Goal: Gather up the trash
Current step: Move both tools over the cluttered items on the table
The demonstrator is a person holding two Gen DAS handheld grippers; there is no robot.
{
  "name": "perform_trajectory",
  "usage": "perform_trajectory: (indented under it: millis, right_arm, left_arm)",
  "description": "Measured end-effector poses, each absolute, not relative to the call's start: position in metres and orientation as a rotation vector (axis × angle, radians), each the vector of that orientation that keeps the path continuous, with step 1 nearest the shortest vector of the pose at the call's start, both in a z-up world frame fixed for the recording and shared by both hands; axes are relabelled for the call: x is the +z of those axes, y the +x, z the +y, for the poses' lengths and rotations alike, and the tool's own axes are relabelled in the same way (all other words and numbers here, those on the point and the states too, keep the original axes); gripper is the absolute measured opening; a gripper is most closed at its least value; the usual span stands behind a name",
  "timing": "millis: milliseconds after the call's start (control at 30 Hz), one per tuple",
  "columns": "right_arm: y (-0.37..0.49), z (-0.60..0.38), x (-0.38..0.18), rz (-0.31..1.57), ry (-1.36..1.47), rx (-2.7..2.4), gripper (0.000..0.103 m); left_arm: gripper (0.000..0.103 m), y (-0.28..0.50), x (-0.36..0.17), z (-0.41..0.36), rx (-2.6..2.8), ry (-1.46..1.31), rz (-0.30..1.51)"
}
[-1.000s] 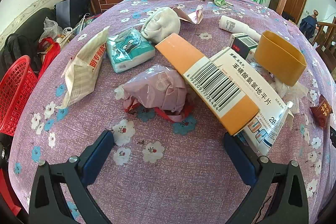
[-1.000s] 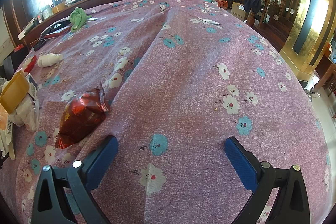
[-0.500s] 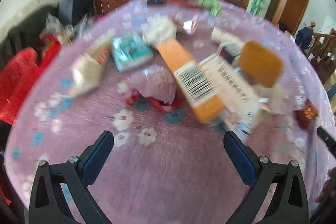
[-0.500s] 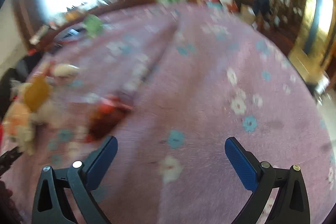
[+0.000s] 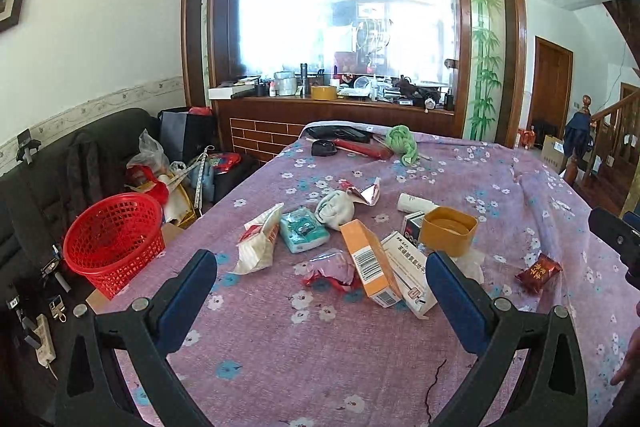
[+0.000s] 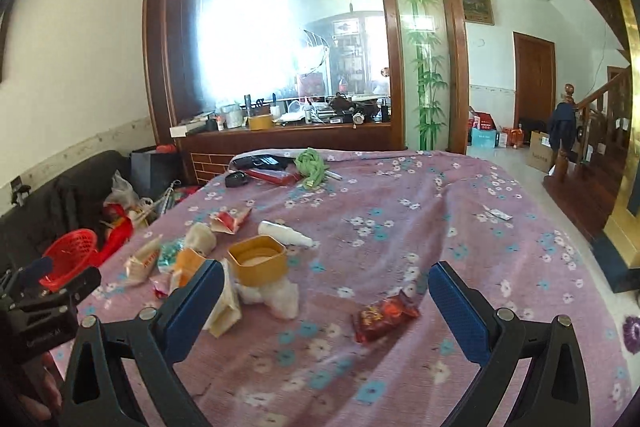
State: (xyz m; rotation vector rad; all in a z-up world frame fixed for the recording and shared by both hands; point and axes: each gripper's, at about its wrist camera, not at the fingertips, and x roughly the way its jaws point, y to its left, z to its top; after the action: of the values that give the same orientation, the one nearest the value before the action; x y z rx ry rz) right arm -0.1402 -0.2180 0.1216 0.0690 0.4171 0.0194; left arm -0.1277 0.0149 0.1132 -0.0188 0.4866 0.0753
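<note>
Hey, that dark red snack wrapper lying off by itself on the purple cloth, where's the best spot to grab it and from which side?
Probably pinch the red wrapper across its puffy middle, coming straight down from above with the right tool. It lies flat and lengthwise on the tablecloth, apart from the pile, so its narrow width fits between the open jaws; the crimped ends look too thin.

A green cloth (image 5: 403, 143) lies on the floral tablecloth (image 5: 472, 183) near a wooden counter (image 5: 336, 111)

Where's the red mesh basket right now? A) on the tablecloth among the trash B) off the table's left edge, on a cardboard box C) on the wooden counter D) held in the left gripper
B: the red mesh basket sits past the left edge of the tablecloth, on a cardboard box, while the left gripper is open and empty.
</note>
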Motion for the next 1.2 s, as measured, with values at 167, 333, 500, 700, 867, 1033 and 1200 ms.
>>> perform_trajectory:
  millis: [167,333,500,700,867,1033,1200]
  right_arm:
    - [-0.143,-0.215,0.128,0.416,0.067,0.018,0.103]
    - [-0.145,-0.215,0.135,0.42,0.076,0.019,0.103]
    - [-0.148,-0.208,0.144,0.4,0.069,0.034,0.103]
    - [-0.147,-0.201,0.142,0.409,0.057,0.04,0.103]
    - [-0.149,-0.198,0.143,0.404,0.047,0.038,0.103]
    - [-0.148,-0.197,0.143,0.407,0.05,0.032,0.103]
    - [-0.148,-0.198,0.143,0.408,0.051,0.032,0.103]
  left_arm:
    - [0.103,-0.135,0.117,0.026,0.094,-0.041,0.485]
    - [0.103,-0.138,0.131,0.032,0.098,-0.056,0.458]
    - [0.103,-0.141,0.143,0.031,0.089,-0.041,0.414]
    - [0.103,-0.143,0.141,0.032,0.087,-0.031,0.412]
    - [0.103,-0.142,0.139,0.036,0.09,-0.035,0.417]
    - [0.103,-0.141,0.137,0.038,0.088,-0.039,0.425]
    - [0.103,-0.14,0.137,0.038,0.091,-0.039,0.426]
